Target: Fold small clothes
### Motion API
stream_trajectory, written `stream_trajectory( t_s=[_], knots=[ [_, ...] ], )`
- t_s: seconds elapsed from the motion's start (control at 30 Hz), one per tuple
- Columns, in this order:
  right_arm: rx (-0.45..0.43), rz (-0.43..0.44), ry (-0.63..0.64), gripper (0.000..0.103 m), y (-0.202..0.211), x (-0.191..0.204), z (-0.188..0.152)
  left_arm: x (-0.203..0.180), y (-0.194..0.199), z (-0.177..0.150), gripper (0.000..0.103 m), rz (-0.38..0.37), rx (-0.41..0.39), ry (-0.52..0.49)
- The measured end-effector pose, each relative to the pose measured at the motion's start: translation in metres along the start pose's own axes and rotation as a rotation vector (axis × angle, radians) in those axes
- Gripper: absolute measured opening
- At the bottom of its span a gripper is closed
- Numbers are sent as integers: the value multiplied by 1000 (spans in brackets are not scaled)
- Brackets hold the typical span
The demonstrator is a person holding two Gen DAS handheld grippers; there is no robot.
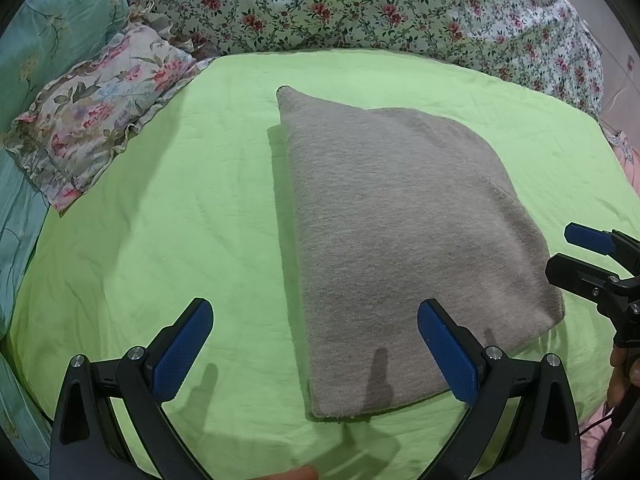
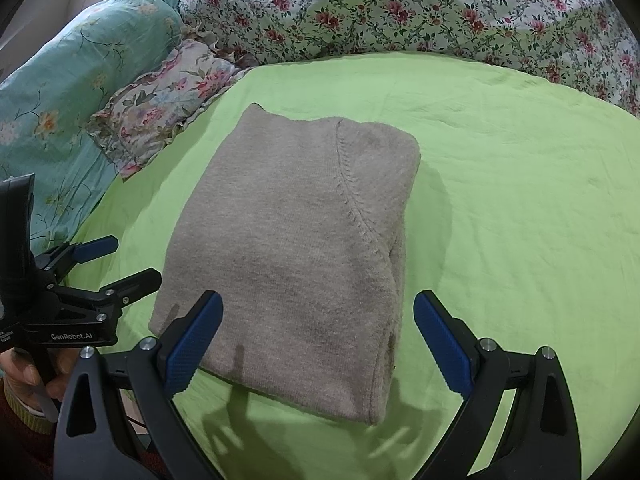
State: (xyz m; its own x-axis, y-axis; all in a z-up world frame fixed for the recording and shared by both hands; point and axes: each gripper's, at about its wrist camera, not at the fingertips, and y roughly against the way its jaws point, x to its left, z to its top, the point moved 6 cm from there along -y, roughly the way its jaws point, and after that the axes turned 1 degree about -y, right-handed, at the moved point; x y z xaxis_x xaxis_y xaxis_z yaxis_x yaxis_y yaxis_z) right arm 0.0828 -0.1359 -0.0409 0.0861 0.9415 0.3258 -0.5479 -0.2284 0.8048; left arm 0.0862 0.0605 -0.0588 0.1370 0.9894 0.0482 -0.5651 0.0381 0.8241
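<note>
A grey knitted garment [image 1: 404, 236] lies folded into a compact rectangle on the green sheet [image 1: 180, 220]; it also shows in the right wrist view [image 2: 288, 256]. My left gripper [image 1: 316, 340] is open and empty, hovering above the garment's near left corner. My right gripper [image 2: 318, 340] is open and empty above the garment's near edge. The right gripper also shows at the right edge of the left wrist view [image 1: 576, 252], and the left gripper at the left edge of the right wrist view [image 2: 120, 260], both open beside the garment.
A floral frilled pillow [image 1: 96, 120] lies at the left on a teal quilt [image 1: 40, 28]. A floral duvet [image 1: 360, 4] is heaped along the back of the green sheet [image 2: 520, 200].
</note>
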Motion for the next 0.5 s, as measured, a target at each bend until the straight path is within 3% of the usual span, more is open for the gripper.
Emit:
stream_trajectory(
  t_s=[0.5],
  knots=[
    [2, -1, -1, 96, 0, 1, 0, -2, 0, 1, 102, 4, -3, -5]
  ],
)
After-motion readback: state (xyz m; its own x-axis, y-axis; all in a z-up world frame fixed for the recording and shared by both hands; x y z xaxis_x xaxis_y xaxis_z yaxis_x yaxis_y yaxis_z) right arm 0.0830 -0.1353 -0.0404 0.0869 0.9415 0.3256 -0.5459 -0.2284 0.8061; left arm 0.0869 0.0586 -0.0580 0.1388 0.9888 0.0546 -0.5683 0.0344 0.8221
